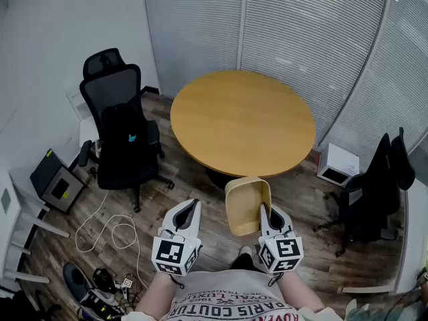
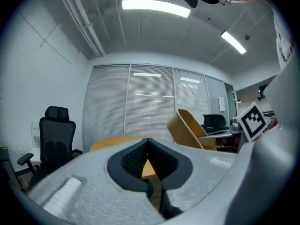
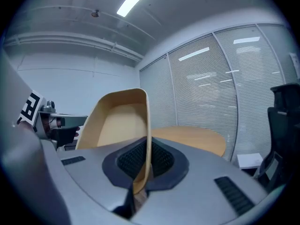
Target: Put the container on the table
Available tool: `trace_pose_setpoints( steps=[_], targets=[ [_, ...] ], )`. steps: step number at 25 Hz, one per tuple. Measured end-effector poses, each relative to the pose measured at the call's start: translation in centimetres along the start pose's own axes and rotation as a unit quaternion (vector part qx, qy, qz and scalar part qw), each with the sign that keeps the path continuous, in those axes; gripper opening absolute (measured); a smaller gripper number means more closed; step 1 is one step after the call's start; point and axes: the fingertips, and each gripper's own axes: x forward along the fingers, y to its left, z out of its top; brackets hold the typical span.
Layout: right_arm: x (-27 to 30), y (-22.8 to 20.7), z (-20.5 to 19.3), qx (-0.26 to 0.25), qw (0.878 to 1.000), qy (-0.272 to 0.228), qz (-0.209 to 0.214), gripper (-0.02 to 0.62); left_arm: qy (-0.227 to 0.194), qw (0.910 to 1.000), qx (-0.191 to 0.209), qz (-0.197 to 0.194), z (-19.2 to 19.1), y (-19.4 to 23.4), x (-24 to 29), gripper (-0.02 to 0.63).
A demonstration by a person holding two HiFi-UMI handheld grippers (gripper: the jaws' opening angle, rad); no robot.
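A tan, open-topped container (image 1: 247, 204) hangs in the air above the floor, just short of the round wooden table (image 1: 242, 121). My right gripper (image 1: 269, 221) is shut on the container's right wall; in the right gripper view the thin rim (image 3: 147, 139) runs down between the jaws. To its left my left gripper (image 1: 188, 217) is shut with nothing in it, its tips pressed together (image 2: 148, 142). The left gripper view shows the container (image 2: 187, 128) tilted at the right and the table edge (image 2: 115, 142) beyond.
A black office chair (image 1: 122, 130) stands left of the table, a second dark chair (image 1: 374, 192) at the right. A white box (image 1: 338, 164) sits on the floor by the blinds. A white cable (image 1: 110, 231) and a dark case (image 1: 57, 181) lie at the left.
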Motion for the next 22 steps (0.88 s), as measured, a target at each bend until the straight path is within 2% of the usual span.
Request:
trace_pose_setpoints(
  steps=[2, 8, 13, 17, 22],
  targets=[
    [2.1, -2.9, 0.9, -0.007, 1.0, 0.003, 0.012, 0.011, -0.005, 0.9998, 0.0, 0.017, 0.7, -0.3, 3.2, 0.006],
    [7.2, -12.6, 2.4, -0.019, 0.999, 0.004, 0.025, 0.011, -0.015, 0.9993, 0.003, 0.035, 1.8, -3.1, 13.1, 0.006],
    [10.8, -18.1, 1.9, -0.003, 0.999, 0.021, 0.026, 0.011, 0.013, 0.999, 0.008, 0.043, 1.1, -3.4, 19.3, 0.006],
    [13.3, -21.8, 1.0, 0.007, 0.999, 0.039, 0.006, 0.011, 0.034, 0.9986, 0.001, 0.04, 0.4, -3.5, 23.4, 0.006],
    [16.6, -24.0, 0.9, 0.019, 0.998, 0.054, -0.005, 0.011, 0.043, 0.9991, -0.001, 0.007, -0.2, -4.2, 27.7, 0.006]
  ],
)
